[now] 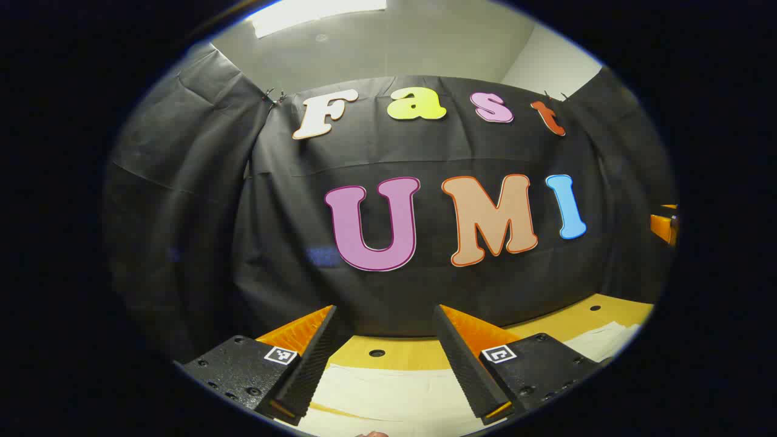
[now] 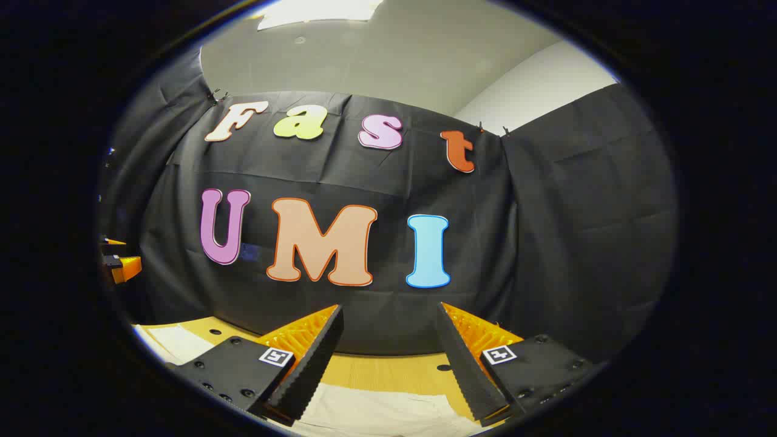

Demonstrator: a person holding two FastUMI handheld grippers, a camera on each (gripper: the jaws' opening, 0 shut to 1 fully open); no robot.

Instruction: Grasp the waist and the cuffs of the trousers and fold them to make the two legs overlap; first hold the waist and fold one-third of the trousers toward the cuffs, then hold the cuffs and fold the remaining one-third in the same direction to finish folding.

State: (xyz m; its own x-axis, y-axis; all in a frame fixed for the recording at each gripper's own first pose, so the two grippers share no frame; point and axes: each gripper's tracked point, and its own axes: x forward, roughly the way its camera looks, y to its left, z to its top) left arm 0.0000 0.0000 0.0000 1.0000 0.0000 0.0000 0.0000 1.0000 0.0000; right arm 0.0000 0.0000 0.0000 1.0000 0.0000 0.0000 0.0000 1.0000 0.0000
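Pale cream trousers (image 1: 394,397) lie flat on the yellow table (image 1: 419,353), low in the left gripper view, and stretch off to the right (image 1: 604,340). My left gripper (image 1: 385,364) hangs above them, open, with nothing between its fingers. In the right gripper view the same cream trousers (image 2: 388,413) lie under my right gripper (image 2: 388,367), which is open too and holds nothing. A further strip of the trousers (image 2: 176,341) shows at the left of that view.
The table has round holes (image 1: 376,352) along its far edge, close to the black cloth wall. The other gripper shows as a small orange part at the right edge (image 1: 665,226) of the left gripper view and at the left edge (image 2: 121,266) of the right gripper view.
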